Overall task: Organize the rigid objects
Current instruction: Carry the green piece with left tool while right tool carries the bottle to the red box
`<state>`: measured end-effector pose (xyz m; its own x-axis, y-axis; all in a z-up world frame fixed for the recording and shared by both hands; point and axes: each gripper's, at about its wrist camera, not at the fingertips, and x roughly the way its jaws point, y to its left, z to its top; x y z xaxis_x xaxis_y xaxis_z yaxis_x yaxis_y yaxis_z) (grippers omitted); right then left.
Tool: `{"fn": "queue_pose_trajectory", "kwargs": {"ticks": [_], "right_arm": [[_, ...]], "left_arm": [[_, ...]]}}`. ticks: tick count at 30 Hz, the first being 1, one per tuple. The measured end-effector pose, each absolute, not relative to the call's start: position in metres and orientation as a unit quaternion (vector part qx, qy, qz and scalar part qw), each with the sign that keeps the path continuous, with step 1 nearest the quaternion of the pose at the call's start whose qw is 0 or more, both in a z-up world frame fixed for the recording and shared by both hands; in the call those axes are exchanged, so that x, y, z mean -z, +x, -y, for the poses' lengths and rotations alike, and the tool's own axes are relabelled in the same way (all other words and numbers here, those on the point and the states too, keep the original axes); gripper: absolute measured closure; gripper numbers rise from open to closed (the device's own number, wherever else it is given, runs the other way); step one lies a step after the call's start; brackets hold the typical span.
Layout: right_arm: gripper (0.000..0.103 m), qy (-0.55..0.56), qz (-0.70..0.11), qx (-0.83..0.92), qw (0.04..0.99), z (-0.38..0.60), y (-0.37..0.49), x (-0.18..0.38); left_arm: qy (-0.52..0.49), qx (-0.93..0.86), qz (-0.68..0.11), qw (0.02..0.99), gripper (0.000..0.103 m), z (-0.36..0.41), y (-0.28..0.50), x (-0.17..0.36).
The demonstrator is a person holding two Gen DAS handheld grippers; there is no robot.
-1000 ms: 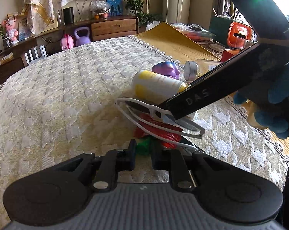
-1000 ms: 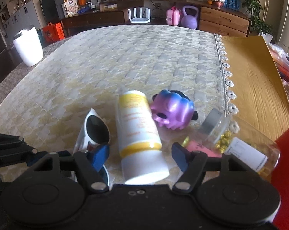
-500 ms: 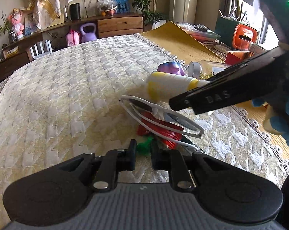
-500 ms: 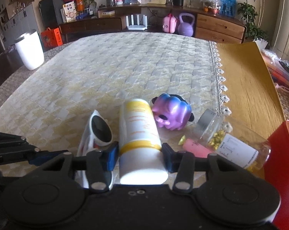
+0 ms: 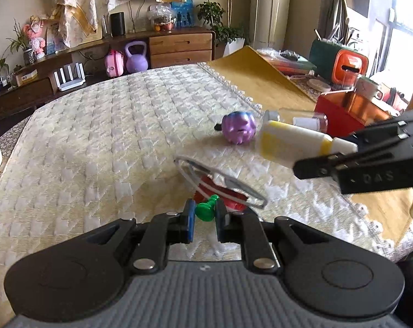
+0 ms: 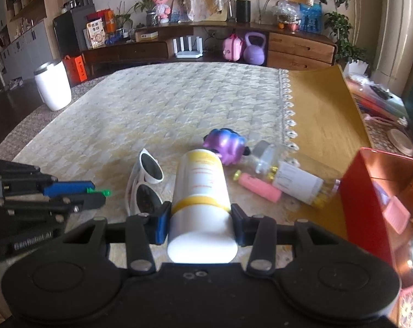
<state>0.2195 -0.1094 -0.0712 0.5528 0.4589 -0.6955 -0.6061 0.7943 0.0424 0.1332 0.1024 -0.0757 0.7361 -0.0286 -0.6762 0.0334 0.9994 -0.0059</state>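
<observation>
Nearest in the left wrist view, the left gripper [image 5: 204, 220] points down at a slant over the quilted cloth [image 5: 102, 142], its jaws drawn narrow and pinching a small green pawn-shaped piece [image 5: 206, 210]. Just beyond its tips lie white sunglasses [image 5: 220, 183], resting on a red packet [image 5: 225, 195]. To the right and a little farther, the right gripper [image 6: 200, 222] is angled down too, reaching in from the right side with its pads clamped on the white cap end of a white-and-yellow bottle [image 6: 199, 191]; its jaws have just been closing on that bottle, which is held lengthwise, clear of the cloth, pointing away from the camera. Beyond the bottle a purple toy figure [image 6: 225, 143] sits on the cloth. To its right a clear jar with a silver lid [image 6: 288, 175] lies on its side, a pink tube [image 6: 258, 187] just beside it. At the right edge stands an open red box [image 6: 370, 191].
</observation>
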Motion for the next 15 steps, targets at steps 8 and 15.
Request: {"fn": "queue_pose_trajectory", "kwargs": {"ticks": [8,15], "right_arm": [[0.059,-0.086,-0.345,-0.291,0.888,0.146,0.200,0.042],[0.059,-0.067,-0.326,-0.272,0.903,0.179,0.190,0.017]], "left_arm": [[-0.006,0.029,-0.348,0.937,0.089,-0.074,0.132,0.039],[-0.002,0.054,-0.332,0.942,0.089,-0.035,0.139,0.011]]}}
